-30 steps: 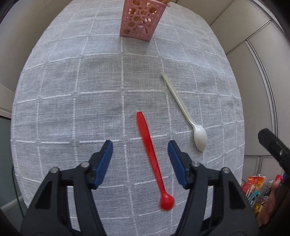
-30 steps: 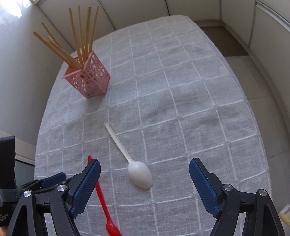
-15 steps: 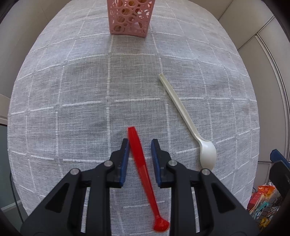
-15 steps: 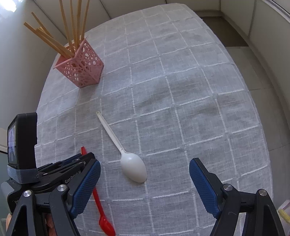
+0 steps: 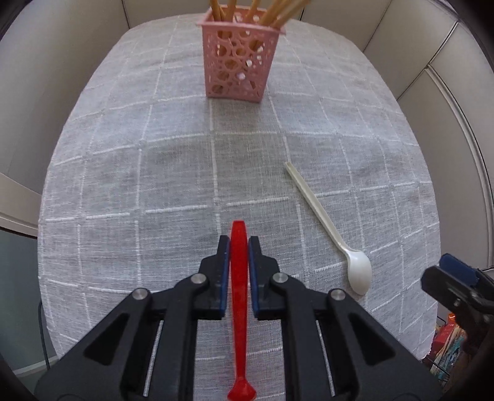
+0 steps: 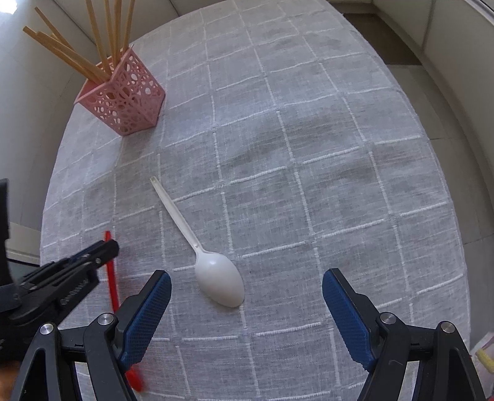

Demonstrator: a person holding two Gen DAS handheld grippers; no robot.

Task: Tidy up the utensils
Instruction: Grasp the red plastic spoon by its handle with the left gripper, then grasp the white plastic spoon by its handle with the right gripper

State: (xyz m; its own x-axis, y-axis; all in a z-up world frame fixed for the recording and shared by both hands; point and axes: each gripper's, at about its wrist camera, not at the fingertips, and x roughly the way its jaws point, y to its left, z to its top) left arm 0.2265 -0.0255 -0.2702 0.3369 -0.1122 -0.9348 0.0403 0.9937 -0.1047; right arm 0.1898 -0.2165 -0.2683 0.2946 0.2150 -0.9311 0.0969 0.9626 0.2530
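Left wrist view: my left gripper (image 5: 238, 246) has its jaws clamped on the handle of the red spoon (image 5: 239, 296), having just been closing onto it; the handle tip pokes out ahead of the pads and the bowl hangs back beneath the camera. Right wrist view: my right gripper (image 6: 245, 300) has its jaws spread wide with nothing between them, poised above the bowl of the white spoon (image 6: 219, 285), which lies flat on the cloth-covered surface (image 6: 308, 154). The pink holder (image 5: 240, 61), already bristling with chopsticks (image 5: 278, 14), stands at the far end, well apart from both spoons.

Risks, as I judge them: the red handle is thin and slick, gripped near one end, so it may pivot or slip between the pads on lifting. On delivery, the crowded chopsticks could deflect the spoon or tip the light holder. For the white spoon, jaws descending on its rounded bowl may squirt it sideways or snag the cloth. The two grippers sit near one another and could collide.
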